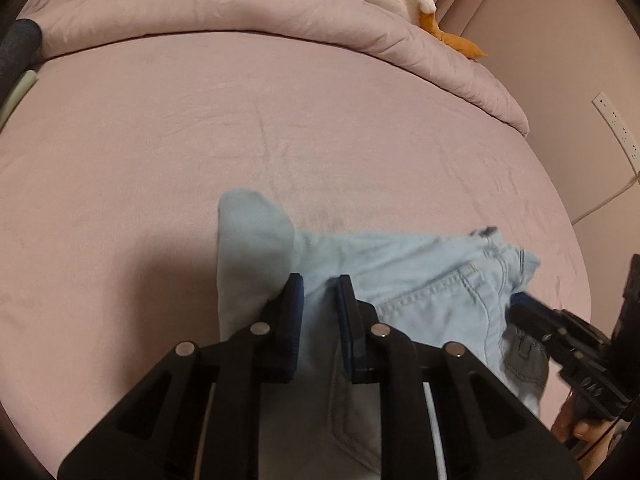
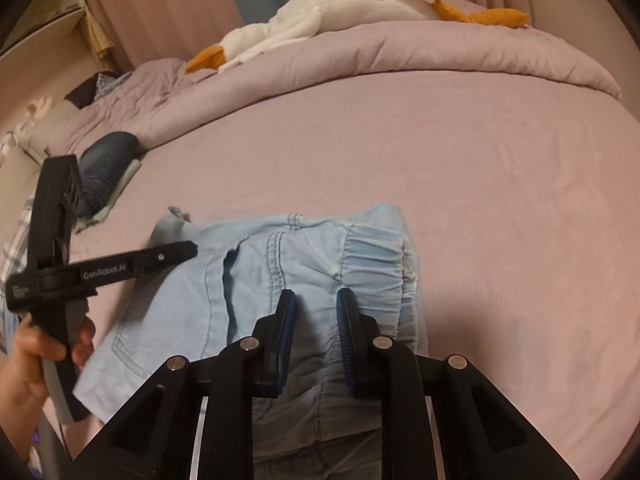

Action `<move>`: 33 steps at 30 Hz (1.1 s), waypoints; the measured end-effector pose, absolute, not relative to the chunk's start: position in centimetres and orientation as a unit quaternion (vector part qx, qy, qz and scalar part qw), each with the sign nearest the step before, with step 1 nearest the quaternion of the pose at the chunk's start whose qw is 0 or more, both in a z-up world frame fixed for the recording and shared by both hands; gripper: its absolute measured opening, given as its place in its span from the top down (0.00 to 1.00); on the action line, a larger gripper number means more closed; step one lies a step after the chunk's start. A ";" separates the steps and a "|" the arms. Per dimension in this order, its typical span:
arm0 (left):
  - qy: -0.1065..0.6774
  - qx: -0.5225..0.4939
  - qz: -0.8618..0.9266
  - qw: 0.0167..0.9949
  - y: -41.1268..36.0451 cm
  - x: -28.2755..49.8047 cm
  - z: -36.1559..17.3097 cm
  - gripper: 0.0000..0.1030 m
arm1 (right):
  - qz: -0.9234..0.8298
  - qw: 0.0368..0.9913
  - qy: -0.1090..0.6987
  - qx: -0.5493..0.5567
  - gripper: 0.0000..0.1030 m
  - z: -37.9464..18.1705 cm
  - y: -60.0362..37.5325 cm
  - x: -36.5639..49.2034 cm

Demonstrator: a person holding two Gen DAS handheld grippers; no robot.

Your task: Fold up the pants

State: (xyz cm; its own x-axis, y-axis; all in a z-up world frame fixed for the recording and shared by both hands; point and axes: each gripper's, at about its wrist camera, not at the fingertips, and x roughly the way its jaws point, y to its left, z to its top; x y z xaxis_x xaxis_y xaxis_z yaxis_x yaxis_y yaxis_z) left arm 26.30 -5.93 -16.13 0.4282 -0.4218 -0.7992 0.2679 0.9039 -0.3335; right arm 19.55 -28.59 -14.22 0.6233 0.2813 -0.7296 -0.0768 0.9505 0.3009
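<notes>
Light blue denim pants [image 1: 420, 272] lie bunched on the pink bed sheet [image 1: 240, 120], back pocket up. My left gripper [image 1: 320, 292] has cloth filling the narrow gap between its blue pads, and a fold of leg [image 1: 248, 248] stands up beside its left finger. In the right wrist view the elastic waistband [image 2: 372, 256] faces me. My right gripper [image 2: 316, 300] pinches gathered fabric just below it. The left gripper [image 2: 188, 249] reaches in side-on at the pants' left edge [image 2: 176, 232]. The right gripper [image 1: 520, 304] shows at the pants' right end.
A rolled pink duvet [image 1: 280, 12] crosses the far side of the bed, with a white plush goose [image 2: 340, 4] on it. Dark jeans [image 2: 104, 168] lie at the left bed edge. A power strip [image 1: 616, 124] hangs on the wall. A hand [image 2: 24, 360] holds the left gripper's handle.
</notes>
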 end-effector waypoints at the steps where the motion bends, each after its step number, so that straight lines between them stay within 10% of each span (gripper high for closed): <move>1: 0.485 -0.078 -0.206 0.846 -5.6 25.3 -15.5 0.85 | 0.102 0.896 0.413 0.127 0.81 -13.5 -28.4 18.9; 19: 0.448 -0.129 -0.250 0.849 0.1 9.2 -18.5 0.85 | 0.147 0.893 0.413 0.103 0.76 -12.9 -25.4 12.6; 33: 0.447 -0.137 -0.264 0.843 0.6 9.4 -18.6 0.85 | 0.251 0.834 0.492 -0.014 0.77 -15.0 -11.1 26.3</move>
State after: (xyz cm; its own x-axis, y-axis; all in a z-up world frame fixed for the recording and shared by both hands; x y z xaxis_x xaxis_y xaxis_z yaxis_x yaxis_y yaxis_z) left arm 9.40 0.57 -18.57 0.4598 -0.5686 -0.6822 0.3232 0.8226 -0.4678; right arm 26.27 -11.05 -14.96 0.3899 0.4041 -0.8275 -0.4317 0.8739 0.2234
